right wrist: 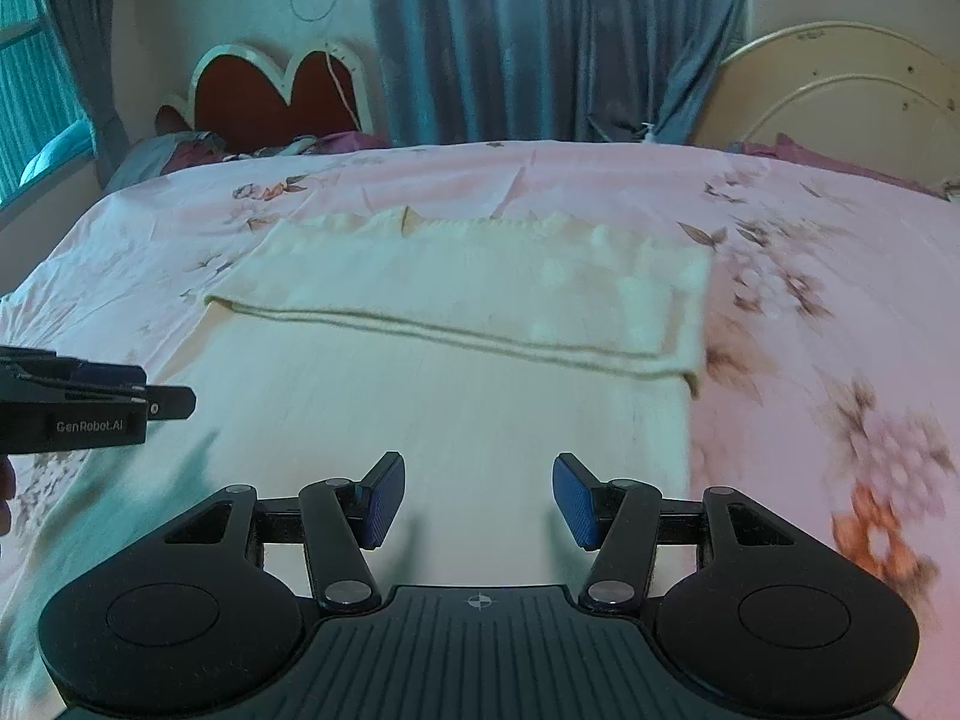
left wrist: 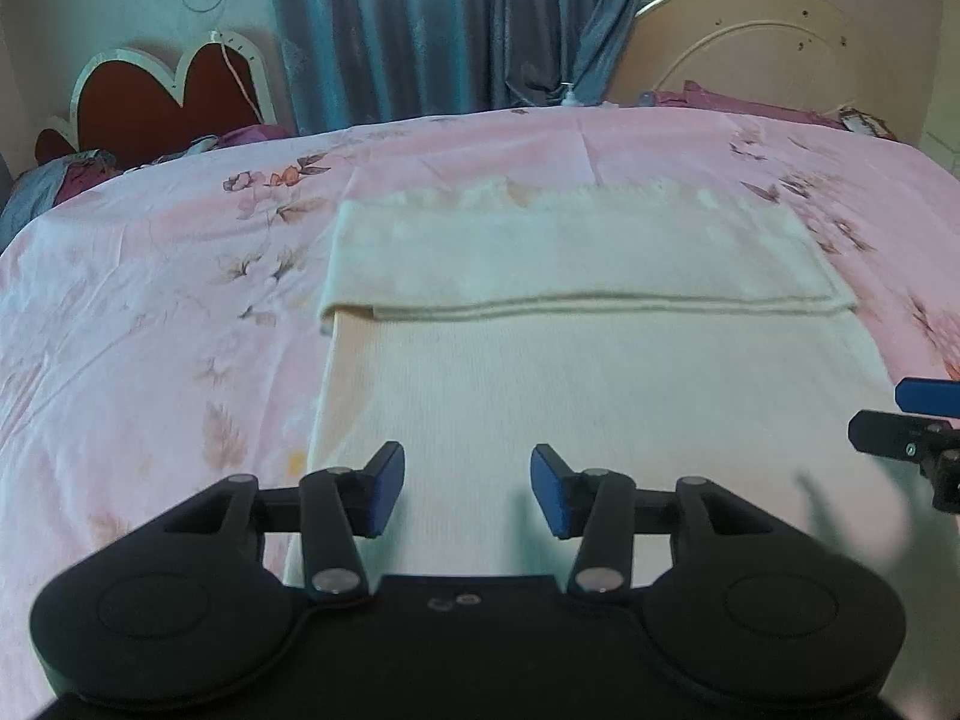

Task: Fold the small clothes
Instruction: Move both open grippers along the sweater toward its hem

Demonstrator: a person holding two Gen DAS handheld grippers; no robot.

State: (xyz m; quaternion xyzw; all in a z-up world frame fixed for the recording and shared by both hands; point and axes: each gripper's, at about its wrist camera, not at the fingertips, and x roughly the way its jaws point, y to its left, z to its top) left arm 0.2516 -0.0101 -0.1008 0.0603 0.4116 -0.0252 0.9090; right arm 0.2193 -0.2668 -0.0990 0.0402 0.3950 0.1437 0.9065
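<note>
Both wrist views angled down, close over cream garment (left wrist: 540, 372) on pink bed (left wrist: 150, 300), facing curtain (left wrist: 456, 24) at 12 o'clock. Overlap: folded edge, headboard. Right gripper (left wrist: 918, 420) at 3; left gripper (right wrist: 90, 408) at 9.

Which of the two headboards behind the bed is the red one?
The scalloped headboard on the left, red with a white border. The other headboard, on the right past the grey curtain, is rounded and cream.
</note>
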